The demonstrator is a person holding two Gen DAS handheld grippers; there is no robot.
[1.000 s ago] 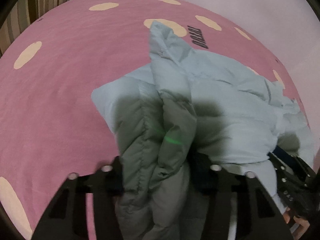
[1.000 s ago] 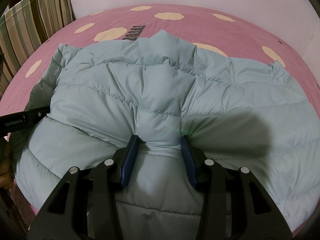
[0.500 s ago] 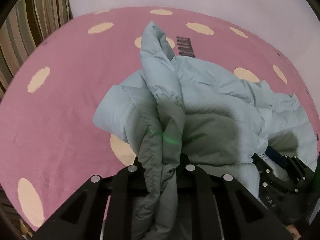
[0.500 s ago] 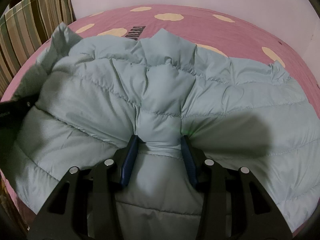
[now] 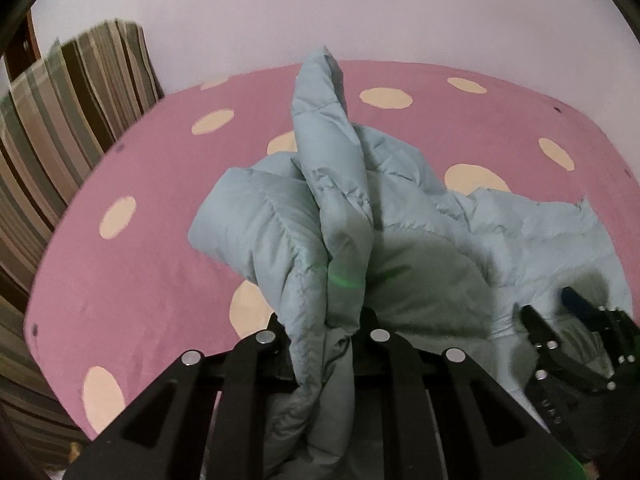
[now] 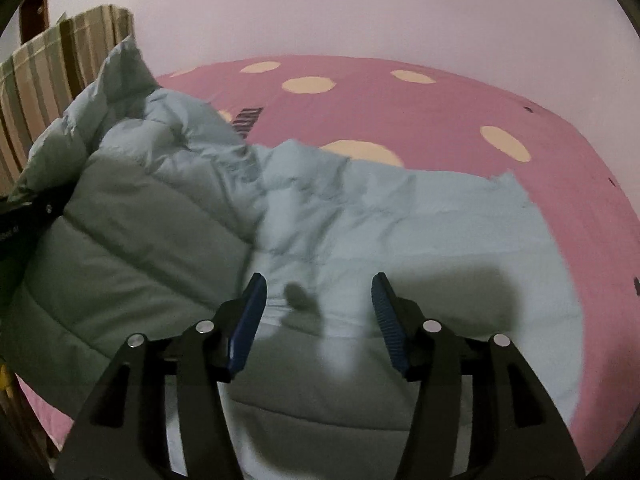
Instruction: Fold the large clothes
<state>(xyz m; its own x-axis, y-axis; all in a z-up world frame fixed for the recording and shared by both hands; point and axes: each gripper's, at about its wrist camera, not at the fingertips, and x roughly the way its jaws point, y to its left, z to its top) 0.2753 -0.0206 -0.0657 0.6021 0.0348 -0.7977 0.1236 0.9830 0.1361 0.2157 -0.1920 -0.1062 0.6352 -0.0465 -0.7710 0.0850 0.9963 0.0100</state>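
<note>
Mostly the pale blue quilted puffer jacket [image 5: 420, 240] hides things from me: its bunched fabric covers the fingertips of my left hand-held gripper [image 5: 326, 332], and its lower hem runs out of view below both cameras. Dark lettering [image 6: 247, 118] printed on the bed beyond the jacket is half covered and unreadable. My left hand-held gripper is clamped tight on a gathered fold of the jacket, held up so a ridge stands above the rest. My right hand-held gripper [image 6: 318, 312] has its blue-padded fingers [image 6: 248, 320] spread wide, holding nothing, poised just over the jacket's flat part. The jacket lies on a pink bedsheet with cream polka dots [image 6: 440, 112]. A striped cushion [image 5: 60, 120] stands left of the jacket, and a plain pale wall [image 6: 340, 12] rises behind it.
</note>
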